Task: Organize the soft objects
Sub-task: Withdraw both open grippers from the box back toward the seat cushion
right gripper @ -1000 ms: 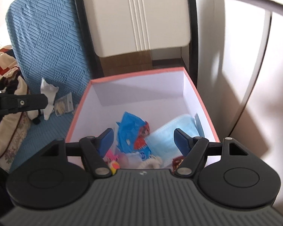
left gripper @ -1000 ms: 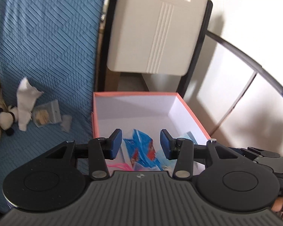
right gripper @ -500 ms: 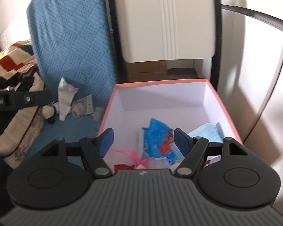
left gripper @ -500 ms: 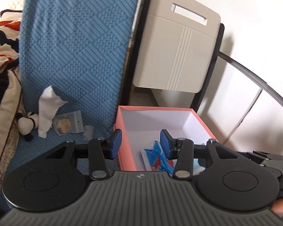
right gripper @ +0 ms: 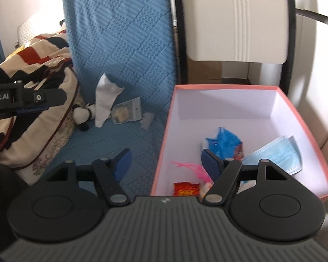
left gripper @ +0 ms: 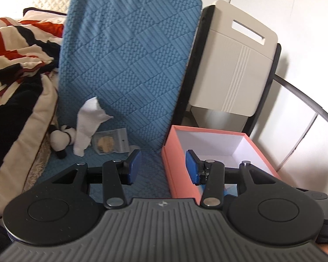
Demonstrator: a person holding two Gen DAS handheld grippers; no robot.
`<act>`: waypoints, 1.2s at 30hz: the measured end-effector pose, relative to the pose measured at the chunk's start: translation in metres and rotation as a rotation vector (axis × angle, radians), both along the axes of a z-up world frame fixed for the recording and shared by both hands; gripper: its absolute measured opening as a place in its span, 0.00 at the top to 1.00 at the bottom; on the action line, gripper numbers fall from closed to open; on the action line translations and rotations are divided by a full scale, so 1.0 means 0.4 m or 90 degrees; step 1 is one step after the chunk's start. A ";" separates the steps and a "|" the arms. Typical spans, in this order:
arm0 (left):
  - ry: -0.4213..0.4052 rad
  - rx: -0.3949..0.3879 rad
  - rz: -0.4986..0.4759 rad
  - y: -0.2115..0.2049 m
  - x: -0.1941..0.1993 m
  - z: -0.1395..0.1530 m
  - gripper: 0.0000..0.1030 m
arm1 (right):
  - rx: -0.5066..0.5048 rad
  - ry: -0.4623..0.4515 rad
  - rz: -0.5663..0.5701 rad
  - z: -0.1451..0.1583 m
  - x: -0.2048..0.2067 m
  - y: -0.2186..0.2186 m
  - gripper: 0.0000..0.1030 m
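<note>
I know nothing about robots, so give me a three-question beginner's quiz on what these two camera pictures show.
1. True or false: the left gripper holds something.
2. Which lies inside the pink box? A) white sock B) blue face mask C) panda plush toy
3. Fill in: the sock rests on the blue ____.

Key: 1 false, its jaws are open and empty; 2 B; 3 cushion.

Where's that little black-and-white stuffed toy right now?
In both views the stuffed toy lies left of the pink box on the blue cushion, between the striped blanket and the white cloth.
</note>
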State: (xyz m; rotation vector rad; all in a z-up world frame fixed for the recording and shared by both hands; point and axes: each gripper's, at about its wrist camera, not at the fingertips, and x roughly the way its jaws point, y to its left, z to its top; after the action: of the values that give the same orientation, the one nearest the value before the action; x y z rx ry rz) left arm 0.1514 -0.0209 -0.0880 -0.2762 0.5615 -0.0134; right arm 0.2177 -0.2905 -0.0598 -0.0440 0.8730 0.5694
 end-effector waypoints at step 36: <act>0.031 -0.015 0.040 0.207 -0.070 -0.181 0.51 | 0.011 0.048 0.039 -0.122 -0.091 0.223 0.30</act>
State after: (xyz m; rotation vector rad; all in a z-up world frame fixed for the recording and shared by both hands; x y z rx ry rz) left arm 0.1235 0.0619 -0.1605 -0.3178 0.6013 0.0484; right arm 0.1812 -0.2015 -0.1086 -0.0345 0.9432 0.6393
